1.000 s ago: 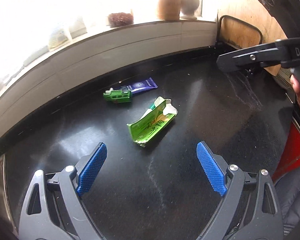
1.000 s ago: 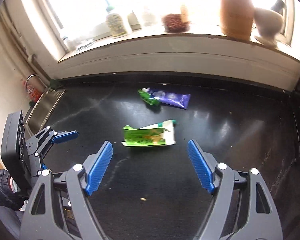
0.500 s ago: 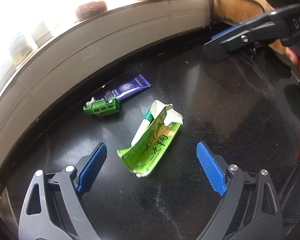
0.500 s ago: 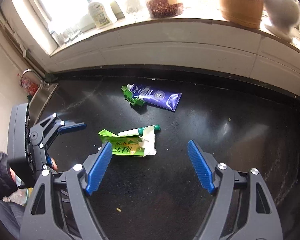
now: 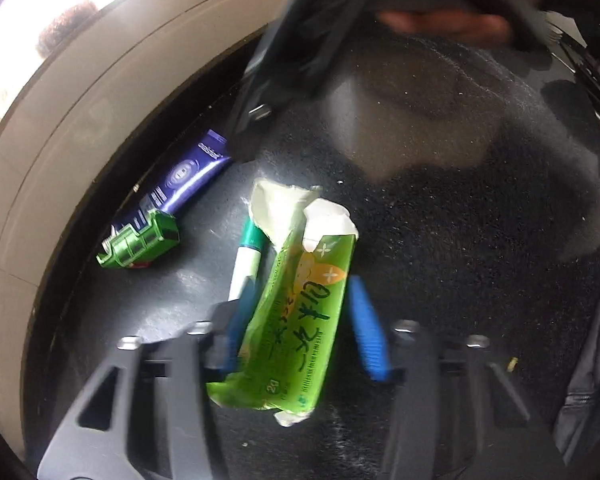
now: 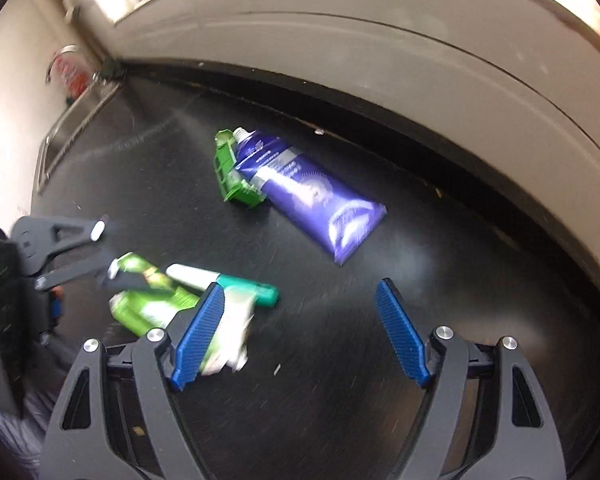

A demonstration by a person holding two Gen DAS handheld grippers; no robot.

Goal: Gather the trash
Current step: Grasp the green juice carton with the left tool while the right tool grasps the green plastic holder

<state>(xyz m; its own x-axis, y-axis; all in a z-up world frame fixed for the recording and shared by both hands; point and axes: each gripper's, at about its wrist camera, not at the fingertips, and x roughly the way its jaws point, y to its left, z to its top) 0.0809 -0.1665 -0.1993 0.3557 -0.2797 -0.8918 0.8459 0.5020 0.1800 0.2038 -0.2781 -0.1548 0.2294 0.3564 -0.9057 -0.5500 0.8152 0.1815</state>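
Note:
A torn green carton (image 5: 300, 320) lies on the black counter (image 5: 460, 240) between the blue pads of my left gripper (image 5: 300, 336). The jaws are partly drawn in around it with a gap still showing on the right side. A white and teal tube (image 5: 246, 256) lies against its left side. A purple tube (image 6: 308, 196) and a small green plastic piece (image 6: 230, 172) lie near the back wall. My right gripper (image 6: 300, 328) is open and empty, hovering in front of the purple tube. The green carton (image 6: 148, 300) and the left gripper (image 6: 104, 256) show at the left of the right wrist view.
A white tiled ledge (image 6: 420, 60) bounds the counter at the back. A steel sink (image 6: 72, 120) sits at the far left. The right gripper's body (image 5: 300, 40) and hand hang over the back of the counter in the left wrist view.
My left gripper has come down over the green carton and its jaws have narrowed around it. My right gripper has moved forward and lower toward the purple tube.

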